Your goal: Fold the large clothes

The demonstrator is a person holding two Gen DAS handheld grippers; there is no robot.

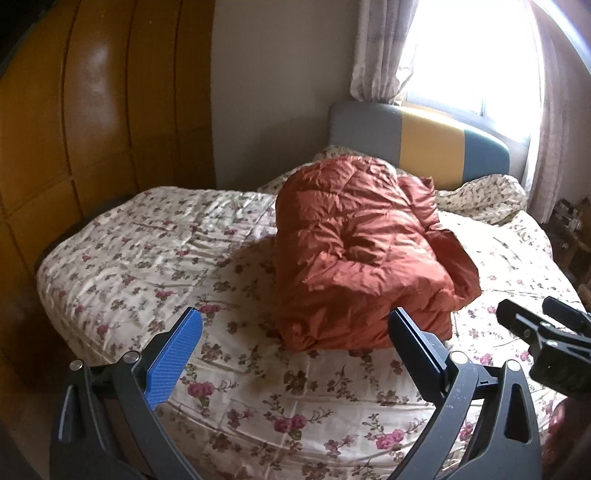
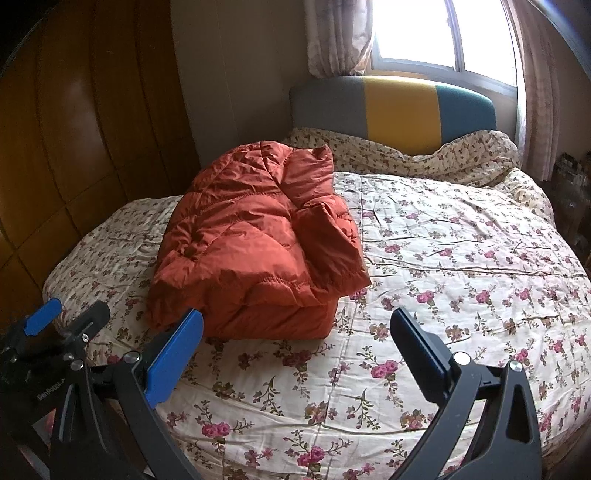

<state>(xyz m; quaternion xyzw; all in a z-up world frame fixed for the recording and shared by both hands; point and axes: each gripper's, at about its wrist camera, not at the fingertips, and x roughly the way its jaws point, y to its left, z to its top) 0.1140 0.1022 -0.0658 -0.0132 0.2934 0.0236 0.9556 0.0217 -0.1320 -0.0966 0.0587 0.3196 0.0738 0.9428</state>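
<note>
Both grippers, left gripper (image 1: pixel 295 328) and right gripper (image 2: pixel 295 328), hover with jaws apart above a floral bedspread (image 2: pixel 443 258) holding a folded orange puffer jacket (image 2: pixel 255 247), near a window (image 2: pixel 443 33).

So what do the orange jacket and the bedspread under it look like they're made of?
The jacket looks like thin, slightly shiny synthetic shell over puffy filling: stitched quilt lines, crisp creases, soft bulges. Down or polyester fill cannot be told. The bedspread looks like matte woven cotton or a blend, flower-printed, lightly quilted, with fine wrinkles.
</note>
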